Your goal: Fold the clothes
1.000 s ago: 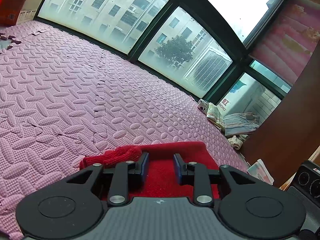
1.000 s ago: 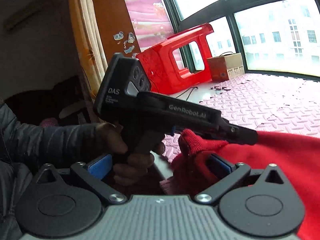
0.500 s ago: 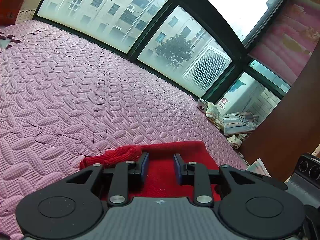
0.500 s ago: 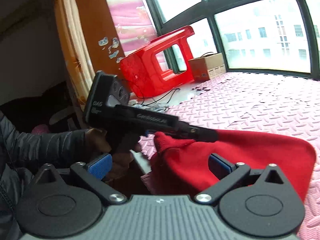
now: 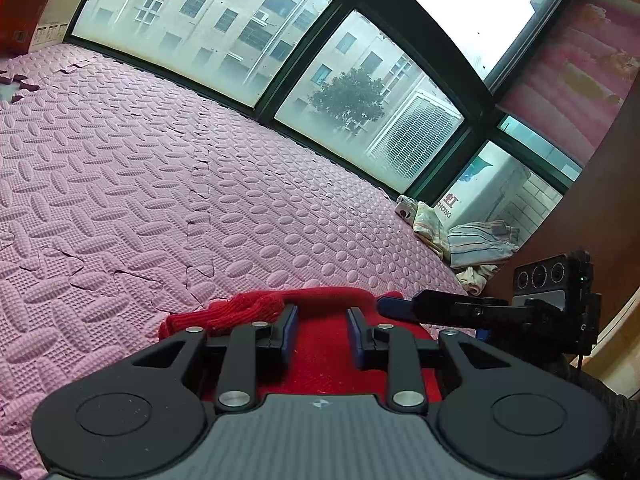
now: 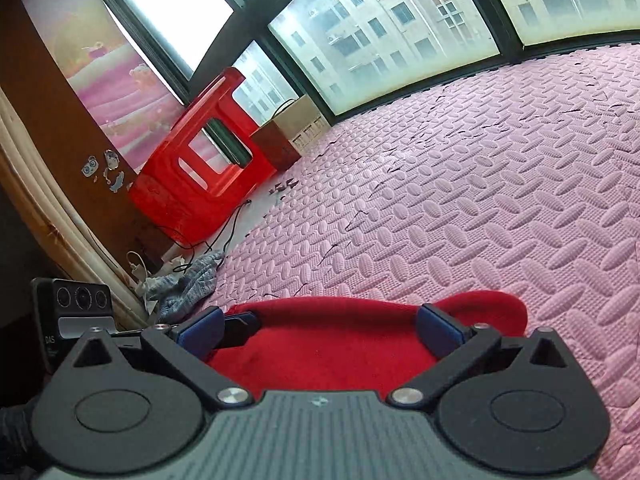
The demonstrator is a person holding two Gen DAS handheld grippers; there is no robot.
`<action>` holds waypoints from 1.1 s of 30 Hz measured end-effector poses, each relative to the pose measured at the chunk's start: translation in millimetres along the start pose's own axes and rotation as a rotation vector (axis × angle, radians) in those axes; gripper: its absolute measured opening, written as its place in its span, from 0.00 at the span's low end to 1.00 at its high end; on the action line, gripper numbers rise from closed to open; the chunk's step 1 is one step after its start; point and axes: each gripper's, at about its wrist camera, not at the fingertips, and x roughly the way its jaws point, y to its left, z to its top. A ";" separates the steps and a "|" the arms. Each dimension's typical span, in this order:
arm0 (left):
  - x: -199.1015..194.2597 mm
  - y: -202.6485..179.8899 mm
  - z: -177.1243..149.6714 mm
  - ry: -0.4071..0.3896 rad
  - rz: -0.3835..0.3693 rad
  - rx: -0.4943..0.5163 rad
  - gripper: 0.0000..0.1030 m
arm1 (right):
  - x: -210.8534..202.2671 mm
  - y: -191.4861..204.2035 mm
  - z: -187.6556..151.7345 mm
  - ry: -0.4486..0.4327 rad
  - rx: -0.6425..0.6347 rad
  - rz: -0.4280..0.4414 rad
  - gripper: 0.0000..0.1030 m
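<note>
The right gripper (image 6: 320,322) has swung round and now points out over the pink mat (image 6: 480,200), its fingers wide apart. The red garment (image 6: 320,344) lies right under both grippers. The left gripper (image 5: 320,322) stays partly open; I can't tell if it pinches cloth. Looks ready for another fold.

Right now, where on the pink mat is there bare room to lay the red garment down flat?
The pink foam mat is bare from the red garment out to the window frame. Crowded spots: the striped cloth pile in one corner, and the red stool, cardboard box, cables and grey rag along the other edge.
</note>
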 end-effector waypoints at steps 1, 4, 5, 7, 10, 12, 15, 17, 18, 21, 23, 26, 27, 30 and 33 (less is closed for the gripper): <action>0.0 -0.2 0.0 0.000 0.001 0.000 0.29 | -1.7 2.0 -0.3 -0.001 -0.005 -0.009 1.00; -0.4 -0.4 0.3 0.002 0.002 -0.002 0.29 | -11.5 14.8 -2.9 -0.022 -0.032 -0.037 1.00; -0.6 -0.3 0.4 0.002 0.003 -0.006 0.29 | -16.5 19.2 -4.7 -0.027 -0.045 -0.042 1.00; -1.0 -1.0 0.4 0.002 0.004 -0.007 0.29 | -26.2 27.2 -9.0 -0.034 -0.068 -0.062 1.00; -1.0 -1.5 -0.3 -0.002 0.003 -0.007 0.31 | -30.7 30.6 -22.4 -0.009 -0.091 -0.099 1.00; -0.7 -1.8 -0.4 -0.002 0.004 -0.003 0.31 | -29.2 31.5 -31.0 0.015 -0.111 -0.122 1.00; -1.1 -1.6 -0.2 -0.001 0.003 -0.002 0.31 | -22.0 40.3 -40.1 0.029 -0.195 -0.170 1.00; -1.1 -2.3 0.2 0.001 0.003 0.002 0.32 | -20.5 48.5 -42.4 0.032 -0.246 -0.195 1.00; -1.1 -2.8 0.2 0.002 0.004 0.004 0.32 | -21.4 53.0 -42.5 0.029 -0.262 -0.200 1.00; -1.2 -5.1 0.7 0.005 0.007 0.000 0.37 | -29.6 60.7 -41.9 -0.003 -0.273 -0.215 1.00; -1.1 -8.2 0.6 0.005 -0.001 0.002 0.44 | -32.1 58.7 -41.8 -0.013 -0.248 -0.235 1.00; -1.5 -20.0 -0.5 0.005 0.000 0.048 0.60 | -28.7 56.9 -45.6 0.006 -0.260 -0.254 1.00; -1.6 -24.3 -1.1 0.006 0.002 0.066 0.67 | -28.0 58.8 -46.9 0.010 -0.278 -0.259 1.00; -3.7 -35.0 -3.2 -0.002 0.001 0.099 0.82 | -29.5 64.4 -47.5 0.005 -0.301 -0.246 1.00; -7.7 -40.9 -3.5 -0.012 -0.005 0.099 0.92 | -35.7 62.0 -43.8 -0.014 -0.270 -0.237 1.00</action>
